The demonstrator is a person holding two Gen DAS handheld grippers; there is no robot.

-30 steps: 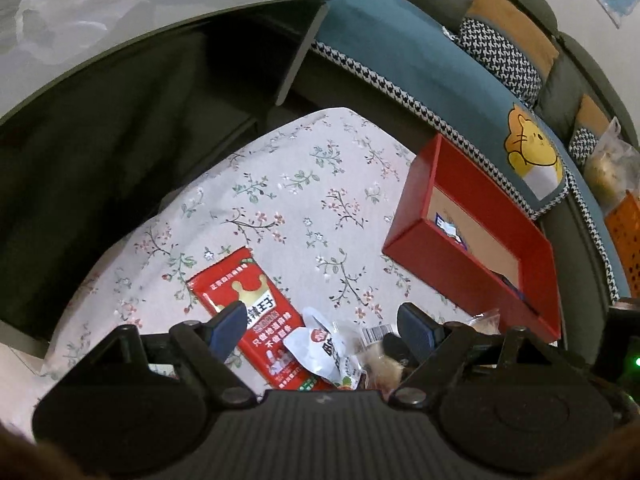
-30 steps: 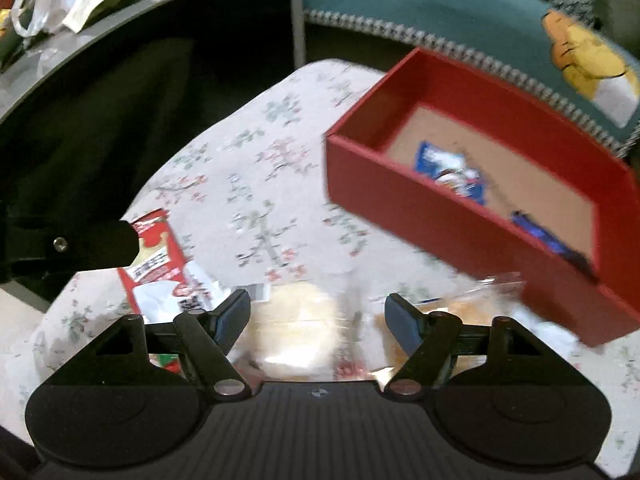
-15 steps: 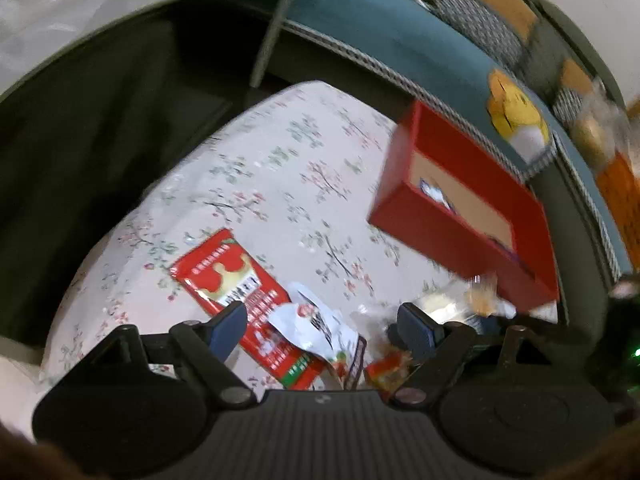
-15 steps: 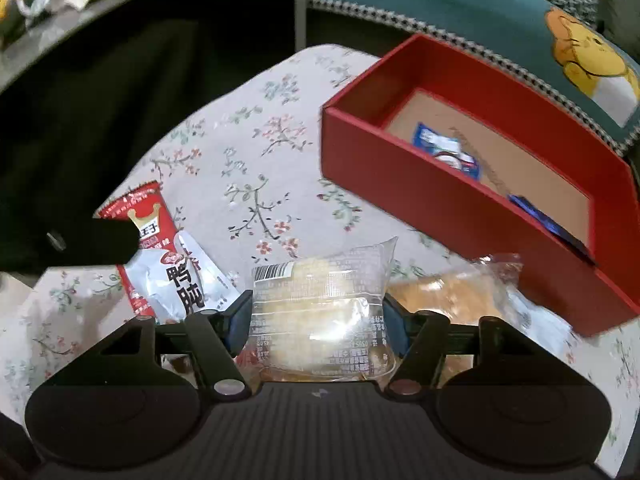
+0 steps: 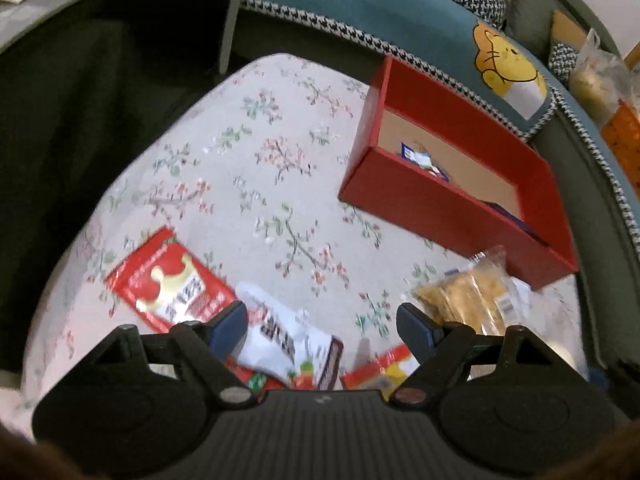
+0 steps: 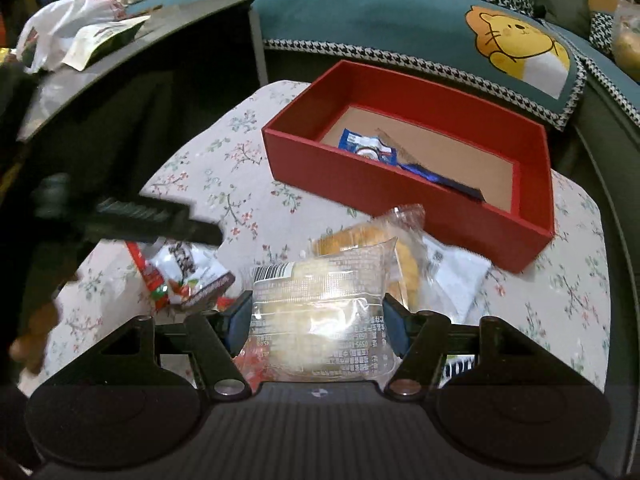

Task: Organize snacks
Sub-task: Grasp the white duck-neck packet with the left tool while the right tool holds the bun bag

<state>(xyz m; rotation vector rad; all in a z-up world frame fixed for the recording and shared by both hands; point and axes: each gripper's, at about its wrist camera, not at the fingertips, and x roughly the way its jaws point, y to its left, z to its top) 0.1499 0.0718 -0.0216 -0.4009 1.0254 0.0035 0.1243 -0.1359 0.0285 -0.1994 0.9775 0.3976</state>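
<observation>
Change since a second ago: the right gripper (image 6: pixel 316 316) was spread over a clear-wrapped pale round bun (image 6: pixel 320 320); now it is clamped on that bun and lifted clear of the cloth, pointed toward the box. So pick done, transport under way, drop into the box likely next. Left gripper (image 5: pixel 322 320) has slid across the cloth and now hovers over the packet pile, jaws apart, nothing between the pads.

Largest first:
- round stool or table top in floral fabric cover (image 5: pixel 280 184), soft, slightly wrinkled.
- red rectangular cardboard box (image 6: pixel 400 184), rigid walls, brown paper floor, matte; sits at the far right of the cloth.
- the bun: squashy, crinkly glossy film, printed text and barcode.
- second clear bag of yellow cake slices (image 5: pixel 468 296), lying just before the box's near wall.
- flat red foil packet with gold crown (image 5: pixel 168 284), shiny.
- white crumpled foil sachet (image 5: pixel 280 336), overlapping the red one.
- blue foil wrappers (image 6: pixel 368 148), small, already in the box.
</observation>
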